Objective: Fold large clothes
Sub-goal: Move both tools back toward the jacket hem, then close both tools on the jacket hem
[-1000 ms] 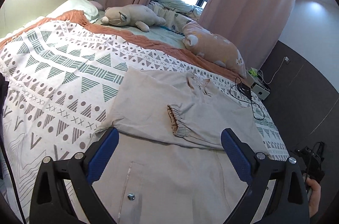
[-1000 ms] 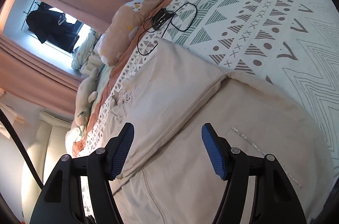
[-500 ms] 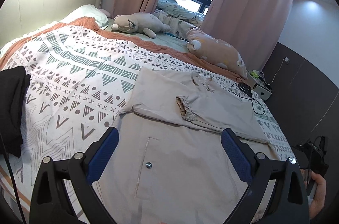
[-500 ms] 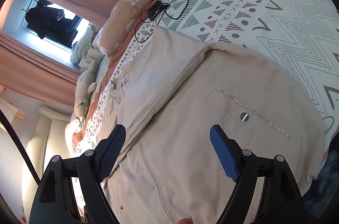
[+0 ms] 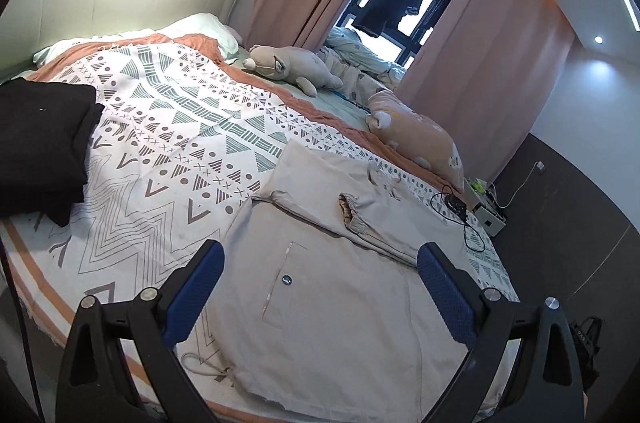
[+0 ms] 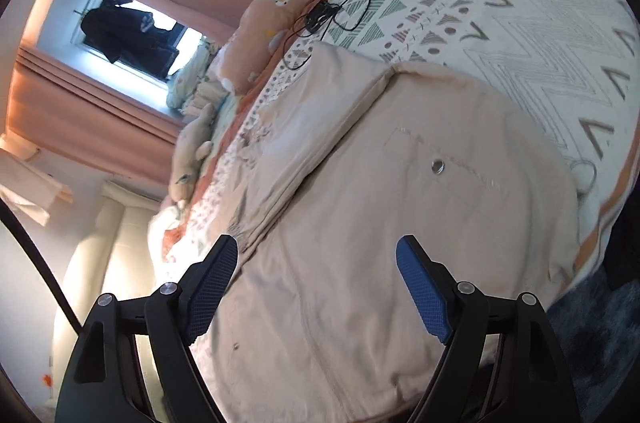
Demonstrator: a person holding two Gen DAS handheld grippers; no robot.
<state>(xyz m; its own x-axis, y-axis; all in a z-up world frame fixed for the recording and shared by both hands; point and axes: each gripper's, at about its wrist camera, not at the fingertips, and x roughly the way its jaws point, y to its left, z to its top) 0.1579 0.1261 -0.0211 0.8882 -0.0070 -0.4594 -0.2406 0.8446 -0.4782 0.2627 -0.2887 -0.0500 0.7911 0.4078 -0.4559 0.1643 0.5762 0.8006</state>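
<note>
Both grippers, left (image 5: 320, 279) and right (image 6: 318, 275), hover with fingers spread and empty over the half-folded beige cotton jacket (image 5: 336, 307); best pinch the hem corners evenly.

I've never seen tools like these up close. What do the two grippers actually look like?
The two look alike. The left gripper and the right gripper each have a black frame of angular, cut-out arms joined by round silver bolts. Each frame ends in two fingers faced with blue textured pads. A thin black cable runs past the right one's edge. No markings or sleeves show.
</note>
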